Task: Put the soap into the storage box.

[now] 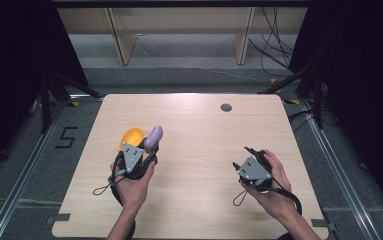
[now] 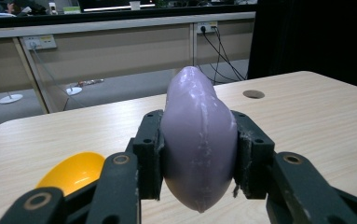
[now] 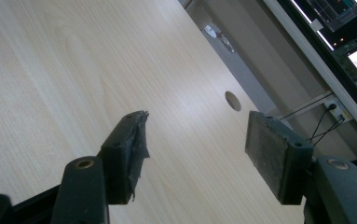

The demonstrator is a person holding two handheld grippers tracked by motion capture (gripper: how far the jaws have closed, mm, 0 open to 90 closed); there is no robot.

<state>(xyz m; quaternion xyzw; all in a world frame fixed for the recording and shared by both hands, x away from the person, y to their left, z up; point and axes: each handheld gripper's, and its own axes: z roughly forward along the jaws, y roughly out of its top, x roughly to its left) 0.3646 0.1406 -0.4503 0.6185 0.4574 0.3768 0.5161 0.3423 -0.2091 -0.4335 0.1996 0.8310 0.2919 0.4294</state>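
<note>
So the left gripper has the purple egg-shaped thing pinched between its jaws, one pad on each flank at about the widest part, pointy end sticking up and forward. In the high view it sits over the left half of the tabletop, egg poking out past the hand. Right beside it there's an orange piece lying on the wood, looks like a shallow half shell or a bowl; from the left gripper view you can see it down low next to the jaw. Can't tell whether the egg touches it.

My guess on handling: smooth glossy plastic, hollow and light, stiff enough not to squash. The surface looks slick and the shape tapers both ways, so a grip off the fattest part would probably let it squirt out. Mid-belly, where it's held now, seems the right spot. There's a seam ridge running lengthwise, which might help the pads a little.

Right gripper is off on the right side, jaws spread with nothing between them, just bare wood and the cable hole beyond.
</note>
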